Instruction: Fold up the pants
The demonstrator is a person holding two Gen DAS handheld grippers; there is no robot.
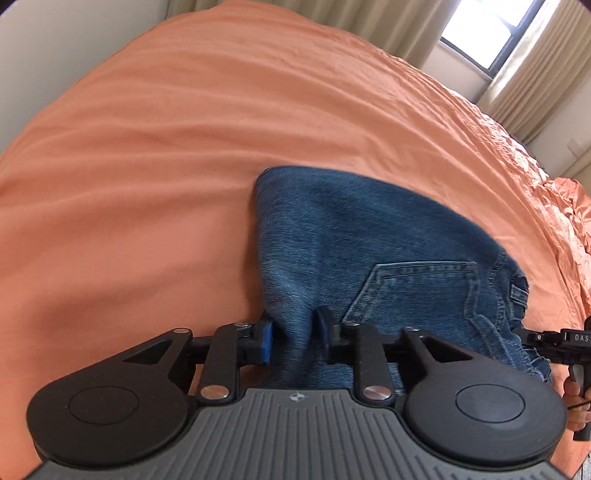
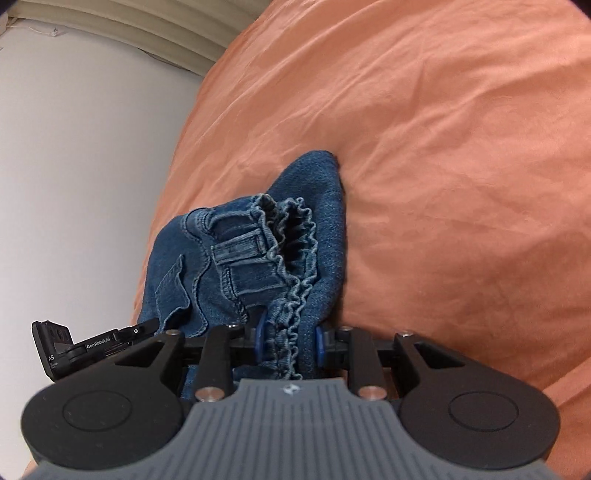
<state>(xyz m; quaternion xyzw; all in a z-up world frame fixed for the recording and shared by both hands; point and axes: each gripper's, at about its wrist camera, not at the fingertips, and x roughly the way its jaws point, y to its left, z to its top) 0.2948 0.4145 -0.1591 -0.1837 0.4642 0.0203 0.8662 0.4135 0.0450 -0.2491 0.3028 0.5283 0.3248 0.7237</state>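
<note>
Blue denim pants (image 1: 369,258) lie bunched on an orange bedsheet (image 1: 166,166), back pocket facing up. My left gripper (image 1: 295,338) is shut on a fold of the denim near the pocket. In the right wrist view the pants (image 2: 251,258) show their elastic waistband, gathered and ruffled. My right gripper (image 2: 290,341) is shut on the waistband. The right gripper also shows at the right edge of the left wrist view (image 1: 554,341), and the left gripper at the left of the right wrist view (image 2: 92,345).
The orange sheet (image 2: 443,147) covers the whole bed, wrinkled toward the far right side. A white wall (image 2: 74,166) lies beyond the bed edge. Beige curtains (image 1: 535,81) and a window (image 1: 487,29) are at the back right.
</note>
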